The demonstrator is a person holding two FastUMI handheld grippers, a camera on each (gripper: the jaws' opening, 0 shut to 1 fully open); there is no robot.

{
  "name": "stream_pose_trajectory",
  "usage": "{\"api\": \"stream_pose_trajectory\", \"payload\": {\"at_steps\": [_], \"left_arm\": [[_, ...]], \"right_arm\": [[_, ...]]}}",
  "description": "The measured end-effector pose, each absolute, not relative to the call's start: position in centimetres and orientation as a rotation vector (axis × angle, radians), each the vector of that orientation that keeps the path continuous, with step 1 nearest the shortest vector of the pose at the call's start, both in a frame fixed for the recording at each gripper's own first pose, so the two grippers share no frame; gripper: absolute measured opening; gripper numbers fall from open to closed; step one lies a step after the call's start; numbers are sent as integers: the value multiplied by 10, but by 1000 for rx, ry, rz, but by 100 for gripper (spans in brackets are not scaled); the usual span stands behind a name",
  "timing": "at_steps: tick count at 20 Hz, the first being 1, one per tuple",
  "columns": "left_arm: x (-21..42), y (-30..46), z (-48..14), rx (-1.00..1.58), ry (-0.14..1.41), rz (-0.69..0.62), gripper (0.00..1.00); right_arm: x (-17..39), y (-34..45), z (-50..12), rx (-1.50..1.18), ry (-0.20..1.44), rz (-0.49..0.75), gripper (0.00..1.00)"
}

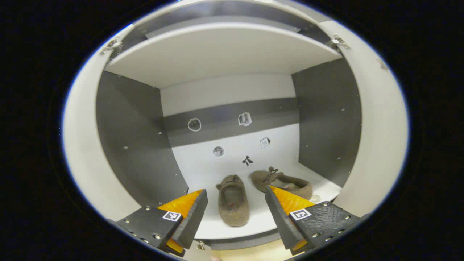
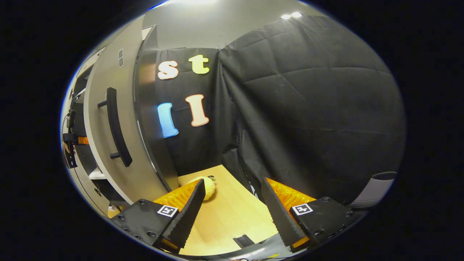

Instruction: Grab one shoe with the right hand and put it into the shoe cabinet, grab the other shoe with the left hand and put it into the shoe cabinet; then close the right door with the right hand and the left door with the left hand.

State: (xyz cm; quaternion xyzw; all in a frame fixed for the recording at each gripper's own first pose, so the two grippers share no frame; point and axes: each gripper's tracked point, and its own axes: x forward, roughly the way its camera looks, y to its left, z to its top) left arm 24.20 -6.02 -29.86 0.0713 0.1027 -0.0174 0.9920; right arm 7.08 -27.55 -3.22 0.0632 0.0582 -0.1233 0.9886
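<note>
Both shoes (image 1: 233, 204) (image 1: 286, 182) lay on the cabinet (image 1: 130, 145) shelf. Left gripper (image 1: 235, 214) and right gripper (image 2: 230, 212) each held jaws wide, empty. Shoe step looked done; next, right gripper should reach the right door (image 2: 105, 145) handle (image 2: 116, 127) and swing it shut.
</note>
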Motion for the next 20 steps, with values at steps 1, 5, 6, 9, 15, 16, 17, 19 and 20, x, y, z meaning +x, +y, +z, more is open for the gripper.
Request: {"api": "stream_pose_trajectory", "payload": {"at_steps": [1,5,6,9,15,16,17,19,20], "left_arm": [[226,-66,-295,124,188,-37,98],[172,-73,-285,112,145,-34,100],[156,-73,-280,117,125,-15,99],[114,-75,-281,78,93,30,100],[55,-64,-300,43,63,102,99],[45,-62,-304,26,62,114,97],[36,-61,-308,8,63,124,94],[21,-58,-315,-27,61,135,89],[14,-57,-316,-42,57,139,87]], "right_arm": [[76,-272,-25,120,110,-222,98],[98,-264,7,81,87,-127,99],[103,-262,18,77,76,-105,99],[117,-254,47,83,52,-31,98],[139,-241,82,44,24,75,98],[142,-236,85,44,21,92,100],[142,-231,89,50,15,104,98],[143,-216,94,73,8,149,98],[142,-210,94,76,13,168,98]]}}
